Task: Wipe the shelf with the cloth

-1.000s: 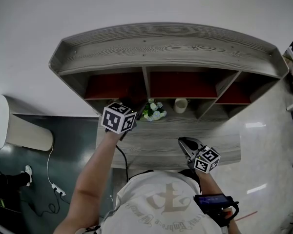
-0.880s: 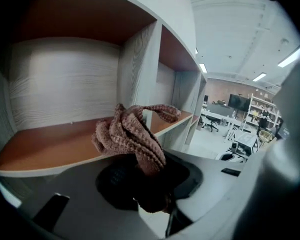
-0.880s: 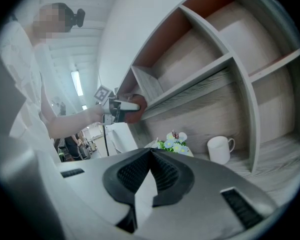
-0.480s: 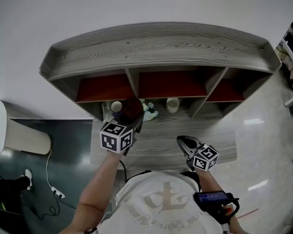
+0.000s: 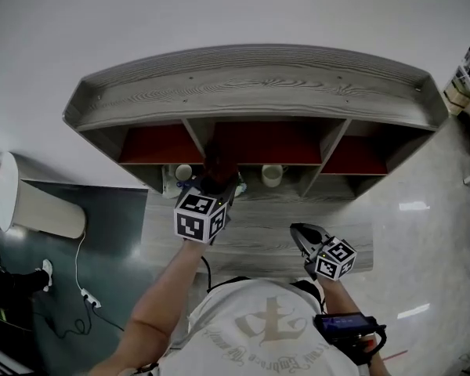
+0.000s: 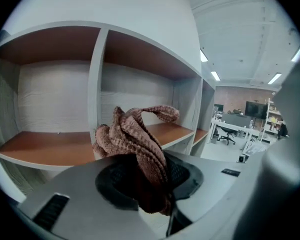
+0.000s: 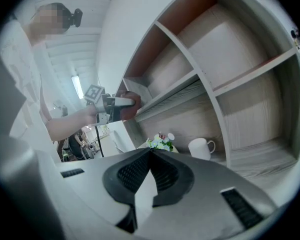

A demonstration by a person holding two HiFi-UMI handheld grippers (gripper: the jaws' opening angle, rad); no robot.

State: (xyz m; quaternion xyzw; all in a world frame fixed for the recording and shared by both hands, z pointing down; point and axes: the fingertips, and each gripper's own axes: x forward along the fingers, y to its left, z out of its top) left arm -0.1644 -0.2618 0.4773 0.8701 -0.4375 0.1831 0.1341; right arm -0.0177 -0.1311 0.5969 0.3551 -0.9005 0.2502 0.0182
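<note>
A grey wooden shelf with red-brown compartments stands against the wall. My left gripper is shut on a brownish knitted cloth, held at the front of the upper row near the divider between the left and middle compartments. In the left gripper view the cloth bunches up out of the jaws before the brown shelf board. My right gripper hangs lower right over the grey ledge, shut with nothing in it. The right gripper view shows the cloth at the shelf edge.
On the lower ledge stand a white mug, a second cup and a small bunch of flowers. A white appliance and a cable on the dark floor lie at the left. Office desks and chairs show far right.
My left gripper has carried the cloth a little right and up towards the divider of the upper compartments. The right gripper has hardly moved.
</note>
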